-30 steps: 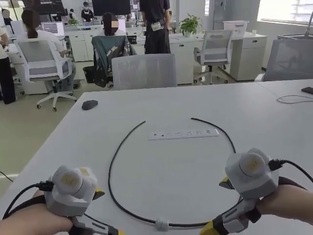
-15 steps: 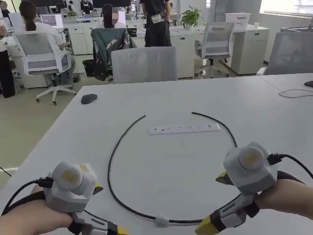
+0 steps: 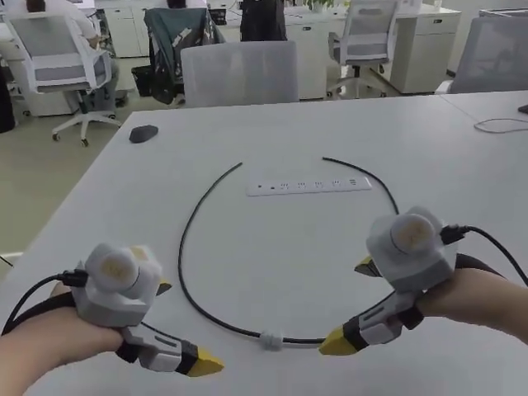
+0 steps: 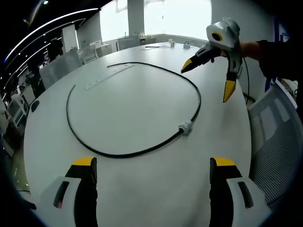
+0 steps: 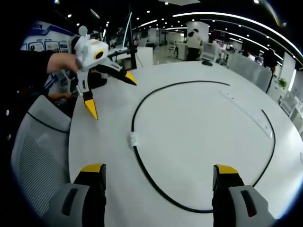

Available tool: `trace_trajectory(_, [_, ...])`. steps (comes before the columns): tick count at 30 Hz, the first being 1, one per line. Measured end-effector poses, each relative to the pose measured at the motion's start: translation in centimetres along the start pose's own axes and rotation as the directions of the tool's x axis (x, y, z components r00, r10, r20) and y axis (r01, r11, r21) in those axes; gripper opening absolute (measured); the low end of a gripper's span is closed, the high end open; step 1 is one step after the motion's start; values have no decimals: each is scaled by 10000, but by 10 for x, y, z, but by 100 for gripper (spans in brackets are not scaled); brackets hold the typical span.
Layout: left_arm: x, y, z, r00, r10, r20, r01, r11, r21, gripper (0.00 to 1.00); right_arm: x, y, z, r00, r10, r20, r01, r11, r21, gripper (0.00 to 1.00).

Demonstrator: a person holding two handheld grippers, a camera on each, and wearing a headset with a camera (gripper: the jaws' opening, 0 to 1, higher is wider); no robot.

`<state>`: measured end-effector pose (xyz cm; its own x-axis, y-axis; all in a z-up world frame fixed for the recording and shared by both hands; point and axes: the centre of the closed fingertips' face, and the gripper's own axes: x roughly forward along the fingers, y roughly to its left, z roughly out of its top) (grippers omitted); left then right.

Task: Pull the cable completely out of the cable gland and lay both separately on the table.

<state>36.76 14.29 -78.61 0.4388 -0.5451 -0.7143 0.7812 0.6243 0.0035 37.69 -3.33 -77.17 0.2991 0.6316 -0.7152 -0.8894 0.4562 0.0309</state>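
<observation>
Cable point(image 3: 297, 341) through gland point(image 3: 269, 339) (white), left tongs point(image 4: 153, 161), right tongs point(image 5: 159, 168) both spread

white table point(image 3: 280, 247), rounded at the near end. on it, black cable point(image 3: 181, 268) laid in a wide open loop, both ends toward the far side. white cable gland point(image 3: 271, 339) threaded on the near arc. white power strip point(image 3: 308, 186) flat between the cable ends. dark mouse point(image 3: 143, 133) well apart, near the far left edge.
</observation>
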Motion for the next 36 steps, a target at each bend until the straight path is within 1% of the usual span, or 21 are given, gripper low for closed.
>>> trace_trajectory(5, [5, 2, 2, 10000, 79, 13, -79, 9999, 104, 99, 6, 1, 0, 9999, 147, 48, -147, 9999, -15, 91])
trace_trajectory(8, [8, 3, 5, 9999, 110, 86, -112, 9997, 221, 99, 12, 2, 0, 9997, 243, 35, -244, 9997, 63, 85])
trace_trajectory(9, [8, 5, 6, 9996, 254, 133, -258, 9991, 334, 98, 14, 3, 0, 9997, 232, 32, -233, 9997, 39, 80])
trace_trajectory(10, [8, 8, 6, 9989, 463, 105, -467, 9980, 431, 94, 15, 3, 1, 9997, 227, 52, -227, 9997, 16, 69])
trace_trajectory(11, [9, 9, 6, 9984, 531, 176, -535, 9984, 208, 88, 18, 6, 4, 9990, 322, 297, -326, 9994, 135, 63])
trace_trajectory(12, [11, 5, 7, 9984, 384, 419, -374, 9990, -229, 85, 21, 10, 6, 9979, 477, 437, -488, 9985, 245, 59])
trace_trajectory(14, [14, 0, 8, 9979, 149, 638, -129, 9994, -313, 87, 26, 14, 8, 9970, 515, 575, -527, 9984, 208, 61])
trace_trajectory(15, [15, -1, 7, 9981, 134, 600, -117, 9995, -291, 88, 29, 15, 9, 9965, 578, 604, -591, 9981, 193, 61])
trace_trajectory(17, [18, -7, 7, 9986, -30, 537, 41, 9998, -208, 86, 38, 25, 6, 9942, 1003, 391, -1019, 9939, 414, 52])
trace_trajectory(19, [20, -12, 10, 9981, -146, 602, 159, 9997, -207, 85, 45, 26, 8, 9944, 955, 447, -966, 9950, 237, 48])
trace_trajectory(20, [20, -14, 12, 9975, -204, 679, 220, 9995, -221, 85, 51, 27, 12, 9937, 887, 683, -886, 9961, -48, 49])
trace_trajectory(22, [22, -23, 15, 9956, -519, 786, 531, 9985, -131, 86, 59, 34, 12, 9909, 1117, 755, -1129, 9935, 111, 48])
trace_trajectory(23, [25, -29, 15, 9941, -747, 787, 742, 9972, 92, 89, 63, 37, 12, 9890, 1261, 774, -1277, 9917, 160, 45])
trace_trajectory(25, [27, -37, 11, 9932, -1001, 590, 988, 9948, 246, 91, 70, 43, 12, 9871, 1346, 869, -1342, 9909, -112, 39])
trace_trajectory(27, [28, -40, 11, 9928, -1035, 602, 1014, 9942, 368, 87, 74, 45, 14, 9861, 1281, 1058, -1230, 9910, -532, 34])
trace_trajectory(31, [29, -43, 8, 9917, -1158, 564, 1131, 9924, 477, 85, 78, 45, 19, 9813, 1312, 1409, -1218, 9898, -735, 23])
trace_trajectory(32, [30, -44, 11, 9896, -1171, 830, 1128, 9921, 552, 87, 78, 46, 21, 9790, 1374, 1506, -1267, 9889, -781, 22])
trace_trajectory(33, [30, -44, 10, 9886, -1220, 884, 1185, 9920, 447, 89, 77, 51, 25, 9711, 1678, 1697, -1537, 9837, -930, 20])
trace_trajectory(34, [30, -45, 9, 9880, -1296, 841, 1294, 9916, 84, 89, 77, 51, 24, 9737, 1614, 1610, -1473, 9844, -961, 19])
trace_trajectory(35, [30, -44, 9, 9878, -1314, 837, 1315, 9913, 38, 87, 78, 49, 24, 9756, 1498, 1607, -1335, 9852, -1079, 19])
trace_trajectory(36, [30, -44, 9, 9880, -1301, 837, 1301, 9915, 57, 86, 78, 50, 24, 9746, 1570, 1599, -1409, 9842, -1075, 18])
